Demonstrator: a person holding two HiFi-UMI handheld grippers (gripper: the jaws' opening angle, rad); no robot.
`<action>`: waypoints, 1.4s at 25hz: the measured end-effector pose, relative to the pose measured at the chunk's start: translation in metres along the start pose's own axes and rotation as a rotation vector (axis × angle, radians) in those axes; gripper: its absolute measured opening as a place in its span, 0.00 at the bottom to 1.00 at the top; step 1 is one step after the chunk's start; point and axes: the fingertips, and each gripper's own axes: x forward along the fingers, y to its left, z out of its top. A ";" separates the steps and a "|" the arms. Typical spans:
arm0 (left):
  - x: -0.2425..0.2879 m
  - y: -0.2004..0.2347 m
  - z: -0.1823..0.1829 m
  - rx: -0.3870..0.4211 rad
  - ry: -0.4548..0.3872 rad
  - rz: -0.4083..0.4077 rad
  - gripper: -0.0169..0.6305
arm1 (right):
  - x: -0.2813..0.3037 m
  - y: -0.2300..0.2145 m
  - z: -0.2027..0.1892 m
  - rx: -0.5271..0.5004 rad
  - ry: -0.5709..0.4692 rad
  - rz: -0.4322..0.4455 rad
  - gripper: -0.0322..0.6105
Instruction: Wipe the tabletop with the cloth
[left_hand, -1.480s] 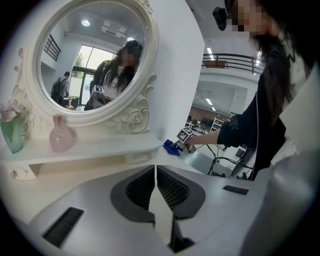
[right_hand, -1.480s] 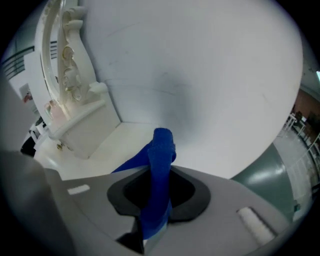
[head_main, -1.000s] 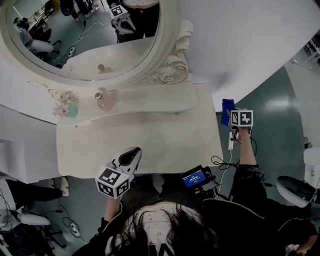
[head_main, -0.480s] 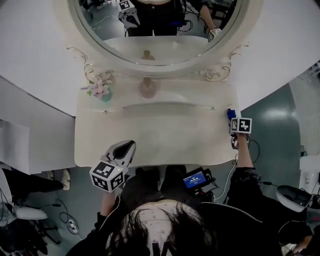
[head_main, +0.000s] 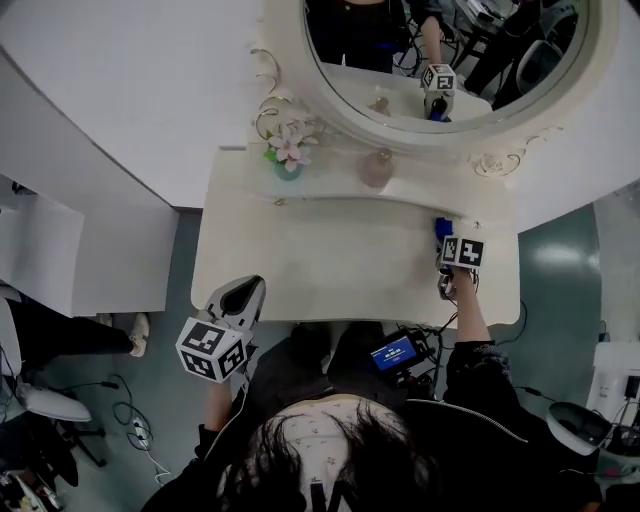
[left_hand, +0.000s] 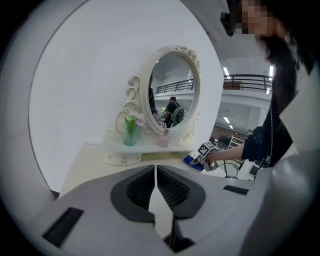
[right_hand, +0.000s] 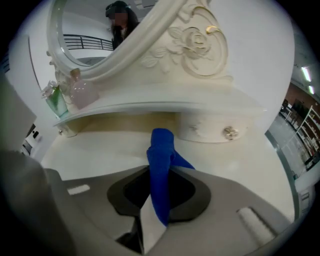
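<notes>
The cream vanity tabletop (head_main: 330, 260) lies below the oval mirror. My right gripper (head_main: 443, 245) hovers over the tabletop's right part, shut on a blue cloth (head_main: 442, 229). In the right gripper view the cloth (right_hand: 161, 160) stands up folded between the jaws of the right gripper (right_hand: 159, 200), pointing at the raised shelf. My left gripper (head_main: 252, 287) sits at the front left edge of the table. Its jaws (left_hand: 156, 175) are shut with nothing between them. The left gripper view also catches the right gripper (left_hand: 206, 150) and the cloth (left_hand: 192, 161) far across the table.
A raised shelf (head_main: 400, 195) at the back carries a green vase of flowers (head_main: 288, 160) and a pink bottle (head_main: 377, 168). Above it stands the mirror (head_main: 450, 50). A small drawer knob (right_hand: 230, 132) shows under the shelf. A blue-screened device (head_main: 392, 353) hangs at the person's waist.
The view has swung, so the table now sits further right. My right gripper with the cloth has come from beside the table's right edge to over the tabletop. The left gripper stays at the front edge.
</notes>
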 end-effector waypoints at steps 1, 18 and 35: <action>-0.006 0.007 -0.002 -0.009 -0.007 0.007 0.02 | 0.004 0.023 0.001 -0.013 -0.001 0.020 0.17; -0.084 0.082 -0.032 -0.150 -0.115 0.158 0.02 | 0.031 0.392 -0.010 -0.250 0.062 0.404 0.17; -0.132 0.086 -0.058 -0.195 -0.109 0.254 0.02 | 0.006 0.536 -0.044 -0.417 0.055 0.651 0.17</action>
